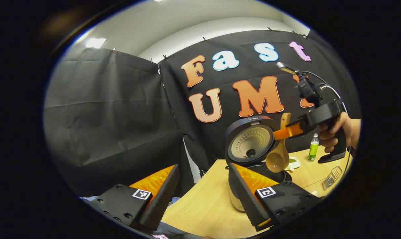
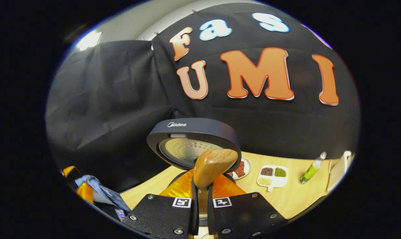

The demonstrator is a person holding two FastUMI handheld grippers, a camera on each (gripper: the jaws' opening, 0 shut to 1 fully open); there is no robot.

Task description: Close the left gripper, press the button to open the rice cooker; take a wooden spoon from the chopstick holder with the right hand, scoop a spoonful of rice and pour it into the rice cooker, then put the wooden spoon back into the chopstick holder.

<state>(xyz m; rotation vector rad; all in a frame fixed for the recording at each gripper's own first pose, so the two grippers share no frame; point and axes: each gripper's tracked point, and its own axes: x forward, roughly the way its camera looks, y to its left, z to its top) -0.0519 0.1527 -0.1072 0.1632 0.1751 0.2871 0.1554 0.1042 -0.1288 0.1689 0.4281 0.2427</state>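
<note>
A wooden spoon (image 1: 280, 149), clamped by its handle between the fingers of the right gripper (image 1: 288, 131), hangs bowl-down just above the open rice cooker (image 1: 253, 146), whose lid stands raised on the wooden table (image 1: 203, 202). The left gripper (image 1: 203, 196) hovers nearby, jaws spread and empty. The likely risk: a slanted spoon slipping in the narrow grip, or knocking the pot rim and scattering rice across the table.
</note>
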